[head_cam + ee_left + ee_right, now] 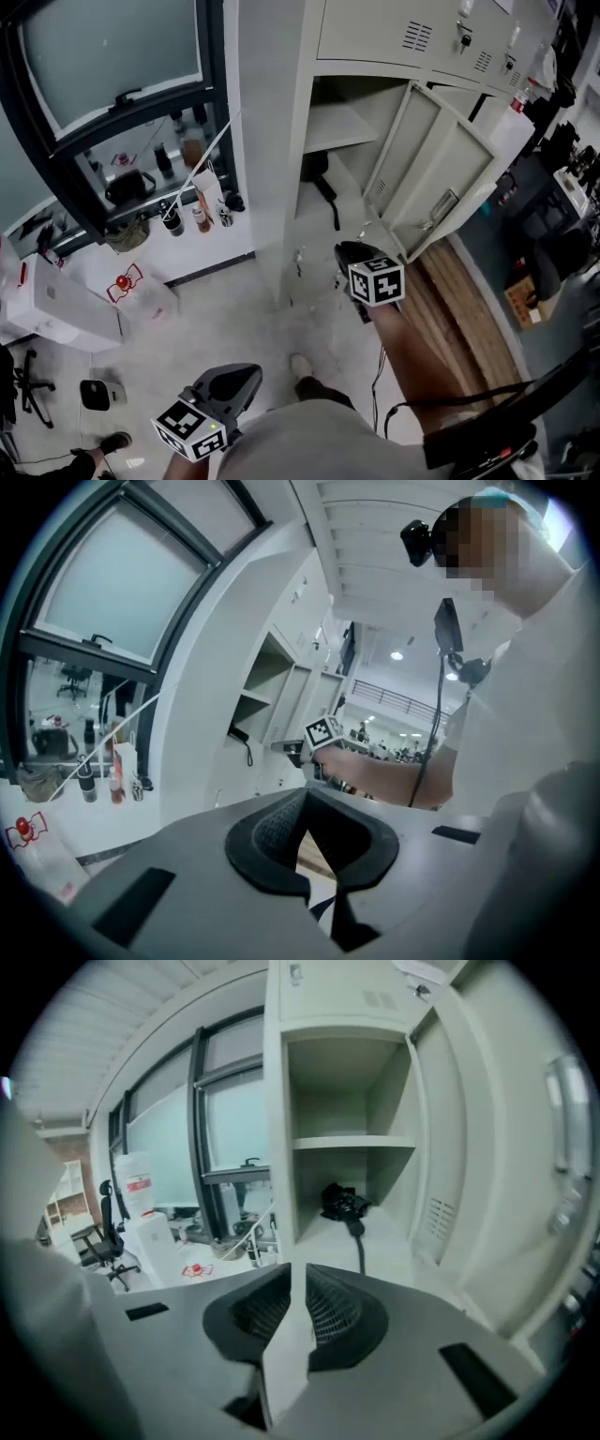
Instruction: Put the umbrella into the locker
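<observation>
while the umbrella (342, 1202) lies inside the open locker (281, 1101) under its shelf (352, 1143), the right gripper (298, 1267) stands slightly parted and empty; the left gripper (306, 794) is clenched on nothing

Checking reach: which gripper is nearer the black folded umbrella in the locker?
Right. The right gripper faces the black folded umbrella just outside the locker; the left gripper is far behind.

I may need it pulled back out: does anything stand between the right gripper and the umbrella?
Nothing visible does. The umbrella lies in the locker, on the floor under the shelf, with the door swung aside. The right gripper faces it with nothing between its jaws.
</observation>
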The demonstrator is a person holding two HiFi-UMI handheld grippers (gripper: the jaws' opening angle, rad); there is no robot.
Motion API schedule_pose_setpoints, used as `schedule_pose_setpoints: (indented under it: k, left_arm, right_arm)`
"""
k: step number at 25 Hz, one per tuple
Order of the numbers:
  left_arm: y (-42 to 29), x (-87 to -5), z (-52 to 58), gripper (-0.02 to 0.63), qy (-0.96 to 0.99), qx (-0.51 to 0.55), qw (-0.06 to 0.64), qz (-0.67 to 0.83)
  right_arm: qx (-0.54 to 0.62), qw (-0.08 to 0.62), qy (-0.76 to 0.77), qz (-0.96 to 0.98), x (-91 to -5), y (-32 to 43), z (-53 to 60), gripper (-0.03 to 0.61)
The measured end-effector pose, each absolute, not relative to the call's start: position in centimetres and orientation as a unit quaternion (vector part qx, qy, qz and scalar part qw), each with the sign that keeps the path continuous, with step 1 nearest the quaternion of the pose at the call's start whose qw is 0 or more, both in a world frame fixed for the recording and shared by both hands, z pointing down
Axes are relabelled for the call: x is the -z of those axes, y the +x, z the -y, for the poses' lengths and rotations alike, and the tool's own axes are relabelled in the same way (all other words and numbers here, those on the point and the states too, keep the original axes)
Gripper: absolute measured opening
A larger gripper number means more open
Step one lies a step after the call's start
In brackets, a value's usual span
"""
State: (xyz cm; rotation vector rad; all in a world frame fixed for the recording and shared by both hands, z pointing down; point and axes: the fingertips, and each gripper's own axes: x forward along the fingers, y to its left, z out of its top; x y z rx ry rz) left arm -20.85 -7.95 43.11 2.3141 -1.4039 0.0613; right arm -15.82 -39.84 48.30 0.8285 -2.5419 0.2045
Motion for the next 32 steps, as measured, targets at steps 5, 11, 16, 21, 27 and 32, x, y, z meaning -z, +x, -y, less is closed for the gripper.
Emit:
schedule_pose_setpoints:
  k: [5,11,16,21,27,32]
  left_arm:
    - [-19.6,-43.3,4.4,0.011,0.848,-0.022,0.207,0.488]
    - [-18.2,-44.5,1.1,0.011,0.864,-0.024,0.200,0.462]
    - [-17.3,-45.3,-0.9,0.011,0.871,-0.035,0.200,0.448]
    - [-17.5,-45.7,-2.8,0.011,0.872,-0.035,0.197,0.447]
    - [-17.3,-46.1,-4.3,0.011,0.867,-0.038,0.200,0.454]
    - [-16.7,-46.0,-4.6,0.011,0.865,-0.041,0.197,0.459]
  right_arm:
    - [-0.093,0.237,0.272,0.928,-49.9,-13.6,29.9,0.028]
    - [-0.092,0.239,0.253,0.933,-51.0,-11.9,19.2,0.026]
    - [-0.078,0.236,0.236,0.940,-50.4,-10.8,12.8,0.023]
    - [-0.063,0.234,0.208,0.948,-50.0,-11.8,8.4,0.021]
    - [-0.048,0.225,0.180,0.956,-49.2,-13.0,5.9,0.020]
    - [-0.042,0.217,0.166,0.961,-48.7,-13.1,4.7,0.018]
